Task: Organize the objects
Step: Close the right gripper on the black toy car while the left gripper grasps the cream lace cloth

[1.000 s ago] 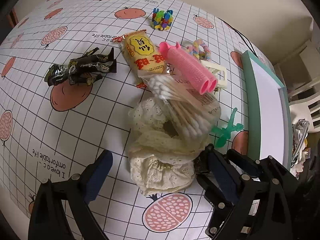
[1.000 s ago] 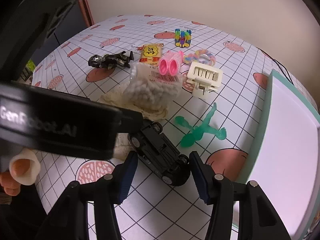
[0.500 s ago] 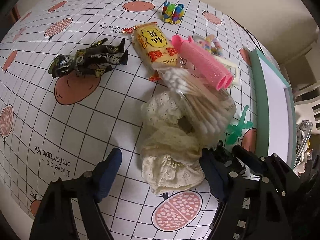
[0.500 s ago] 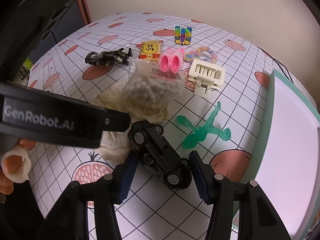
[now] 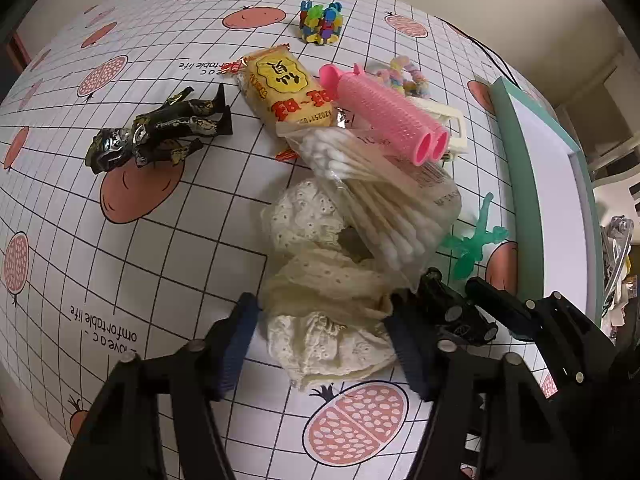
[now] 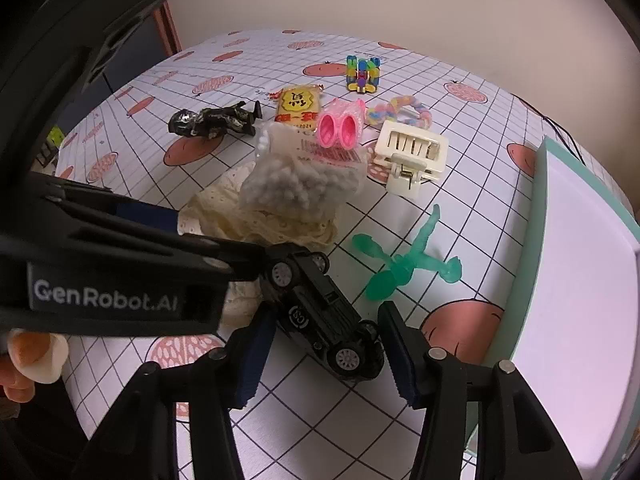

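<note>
A crumpled cream lace cloth [image 5: 328, 320] lies between the pads of my left gripper [image 5: 322, 346]. The jaws are open and the pads sit close to the cloth's two sides. A bag of cotton swabs [image 5: 384, 208] rests on the cloth's far end. My right gripper [image 6: 328, 356] is open and straddles a black toy car [image 6: 320, 312] that lies tilted on the tablecloth beside the cloth. The car [image 5: 460, 314] also shows at the right of the left wrist view, partly behind the left gripper's right finger.
Beyond the cloth lie pink hair rollers [image 5: 384, 116], a yellow snack packet [image 5: 288, 92], a black action figure [image 5: 160, 132], a cream claw clip [image 6: 412, 156], a pastel bracelet [image 6: 400, 110] and a colourful block toy [image 5: 320, 26]. A green figure [image 6: 408, 264] lies next to a green-rimmed white tray [image 6: 536, 240].
My left gripper has moved in over the lace cloth and its fingers have drawn closer together around it. My right gripper has stayed around the car.
</note>
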`<state>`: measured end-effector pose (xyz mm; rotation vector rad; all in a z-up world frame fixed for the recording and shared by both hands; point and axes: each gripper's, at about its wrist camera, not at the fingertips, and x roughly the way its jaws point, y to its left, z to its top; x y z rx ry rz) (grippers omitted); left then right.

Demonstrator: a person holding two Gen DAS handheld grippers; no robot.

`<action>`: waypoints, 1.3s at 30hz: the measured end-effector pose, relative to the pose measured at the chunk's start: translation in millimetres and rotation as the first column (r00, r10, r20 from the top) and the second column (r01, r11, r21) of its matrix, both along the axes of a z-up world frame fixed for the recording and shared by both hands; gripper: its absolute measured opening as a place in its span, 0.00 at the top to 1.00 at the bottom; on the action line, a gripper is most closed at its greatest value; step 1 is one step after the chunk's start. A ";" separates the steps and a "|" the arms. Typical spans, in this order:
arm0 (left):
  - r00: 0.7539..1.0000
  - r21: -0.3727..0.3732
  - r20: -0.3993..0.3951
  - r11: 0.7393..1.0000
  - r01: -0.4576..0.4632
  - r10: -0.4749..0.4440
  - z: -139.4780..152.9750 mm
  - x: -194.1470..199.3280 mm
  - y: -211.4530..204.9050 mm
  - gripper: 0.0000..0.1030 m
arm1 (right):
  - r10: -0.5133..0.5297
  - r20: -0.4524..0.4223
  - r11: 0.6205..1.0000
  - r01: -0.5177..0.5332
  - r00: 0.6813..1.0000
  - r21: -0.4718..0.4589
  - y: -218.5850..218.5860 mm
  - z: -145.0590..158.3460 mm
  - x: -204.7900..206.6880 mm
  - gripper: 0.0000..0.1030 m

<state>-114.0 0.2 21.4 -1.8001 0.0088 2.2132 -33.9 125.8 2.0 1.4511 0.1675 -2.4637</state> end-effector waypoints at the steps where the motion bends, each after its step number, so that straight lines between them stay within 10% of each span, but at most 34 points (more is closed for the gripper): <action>1: 1.000 0.001 -0.001 1.000 0.006 -0.006 0.5 0.4 -0.2 0.41 | -0.001 0.002 1.000 0.001 1.000 -0.001 0.3 0.1 -0.1 0.50; 19: 0.998 0.051 0.014 0.997 0.054 -0.055 0.1 1.0 10.4 0.80 | -0.011 0.016 0.997 0.012 1.000 -0.074 9.7 4.2 3.9 0.71; 39: 0.998 0.102 -0.027 0.993 0.059 -0.057 21.9 9.1 8.5 0.87 | -0.046 -0.040 0.991 0.040 0.998 -0.125 19.7 34.6 13.2 0.71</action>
